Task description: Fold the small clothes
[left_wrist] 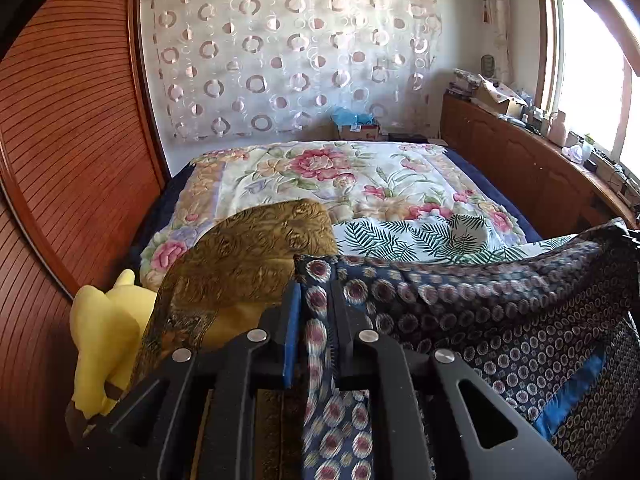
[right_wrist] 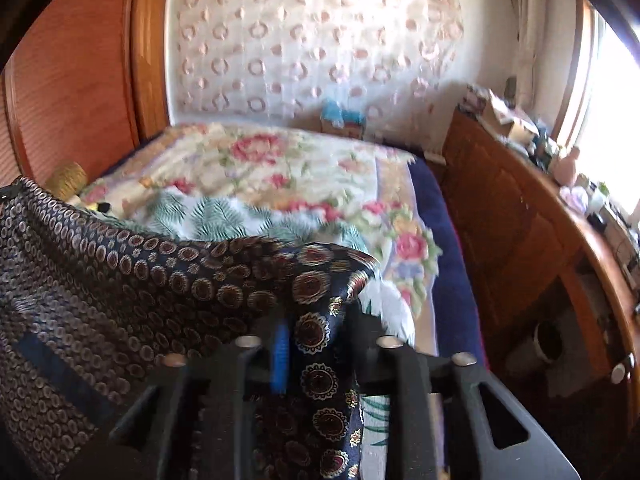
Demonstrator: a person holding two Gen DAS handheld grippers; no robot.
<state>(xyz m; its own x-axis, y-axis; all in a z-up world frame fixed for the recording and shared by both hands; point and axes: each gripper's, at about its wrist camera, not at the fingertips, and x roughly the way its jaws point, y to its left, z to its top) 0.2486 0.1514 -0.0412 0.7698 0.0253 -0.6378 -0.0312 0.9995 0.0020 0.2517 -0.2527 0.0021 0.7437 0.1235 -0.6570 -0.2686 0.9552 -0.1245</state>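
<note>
A navy medallion-print garment (left_wrist: 500,300) is held stretched between both grippers above the near end of the bed (left_wrist: 320,176).

The left gripper (left_wrist: 316,280) and right gripper (right_wrist: 320,320) are each seen closed tightly on a top corner; a gold cloth (left_wrist: 248,256) lies at the left.

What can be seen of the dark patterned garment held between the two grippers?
The garment is navy, silky-looking cloth printed with rows of small rings and larger maroon medallions; a plain blue strip shows low on it. It is lifted off the bed and hangs slack, its top edge sagging between two pinched corners. The left hand-held gripper clamps one corner, the right hand-held gripper the other, each with cloth between its fingers. Its lower part is out of view.
</note>
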